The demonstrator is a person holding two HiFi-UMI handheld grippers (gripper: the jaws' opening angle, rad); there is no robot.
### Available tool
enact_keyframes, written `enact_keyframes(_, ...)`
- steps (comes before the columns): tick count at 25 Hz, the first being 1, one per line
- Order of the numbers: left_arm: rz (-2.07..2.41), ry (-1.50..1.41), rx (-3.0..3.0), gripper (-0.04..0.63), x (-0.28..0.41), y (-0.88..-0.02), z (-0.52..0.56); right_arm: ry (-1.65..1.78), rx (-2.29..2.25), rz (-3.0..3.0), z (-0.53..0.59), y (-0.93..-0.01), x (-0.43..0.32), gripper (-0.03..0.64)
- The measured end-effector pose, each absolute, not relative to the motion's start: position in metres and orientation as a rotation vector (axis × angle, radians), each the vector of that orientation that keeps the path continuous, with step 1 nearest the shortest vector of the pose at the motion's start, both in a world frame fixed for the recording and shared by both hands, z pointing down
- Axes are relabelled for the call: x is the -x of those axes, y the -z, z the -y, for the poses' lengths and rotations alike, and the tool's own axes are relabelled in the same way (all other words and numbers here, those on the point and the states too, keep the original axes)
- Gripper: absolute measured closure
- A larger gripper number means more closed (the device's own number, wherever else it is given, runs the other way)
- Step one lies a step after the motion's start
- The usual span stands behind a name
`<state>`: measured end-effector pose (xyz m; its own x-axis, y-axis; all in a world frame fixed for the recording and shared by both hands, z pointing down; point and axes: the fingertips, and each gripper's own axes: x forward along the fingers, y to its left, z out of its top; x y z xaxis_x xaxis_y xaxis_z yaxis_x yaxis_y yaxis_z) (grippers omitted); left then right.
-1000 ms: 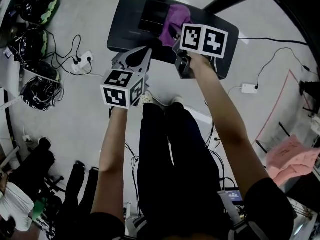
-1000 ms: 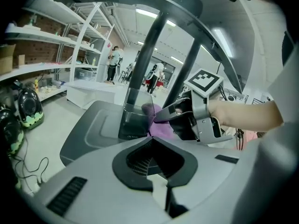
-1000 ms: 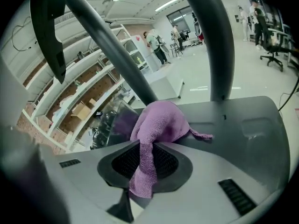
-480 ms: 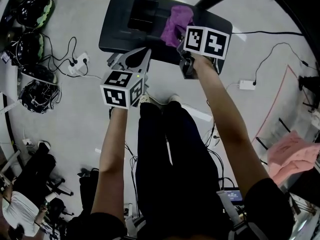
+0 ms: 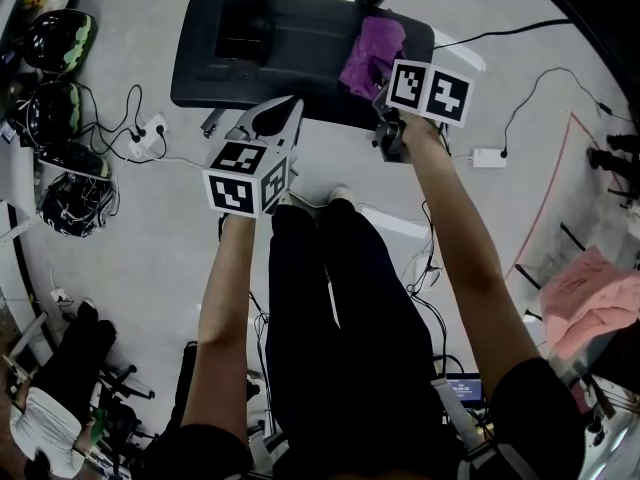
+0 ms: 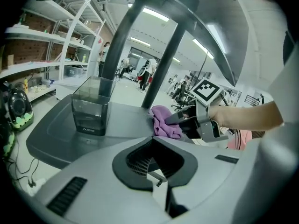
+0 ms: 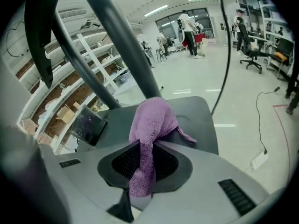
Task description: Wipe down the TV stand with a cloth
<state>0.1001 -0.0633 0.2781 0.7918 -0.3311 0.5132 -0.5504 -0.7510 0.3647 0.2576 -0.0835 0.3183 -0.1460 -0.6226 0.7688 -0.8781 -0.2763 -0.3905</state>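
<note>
The left gripper (image 5: 285, 106) hangs at the near edge of the TV stand (image 5: 300, 68), jaws together on nothing. The right gripper (image 5: 385, 88) pinches the purple cloth (image 5: 372, 53) (bunched on the stand's right end). A dark box (image 5: 240, 30) stands near the far left corner.

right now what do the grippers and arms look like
The left gripper and right gripper are grey moulded shells with dark ribbed pads, each topped by a white cube of black square markers. Short black sleeves; forearms bare.
</note>
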Motion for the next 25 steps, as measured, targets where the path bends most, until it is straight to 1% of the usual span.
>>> enact_keyframes(12, 0.643, -0.600, -2.494, 0.589, -0.130, -0.278, 0.028, -1.383, -1.913, 1.624, 0.027, -0.322, -0.320, 0.534)
enact_keyframes(18, 0.636, -0.600, -2.498, 0.589, -0.131, -0.282, 0.011, -1.367, -1.966, 1.574, 0.003, -0.323, -0.341, 0.534)
enact_keyframes(22, 0.622, -0.604, -2.498, 0.589, -0.123, -0.285, 0.006, -1.336, -2.025, 1.559, -0.009, -0.315, -0.345, 0.534)
enact_keyframes(25, 0.627, -0.585, -2.504, 0.589, -0.109, -0.280, 0.004, -1.318, -2.075, 1.594, -0.015, -0.301, -0.333, 0.534)
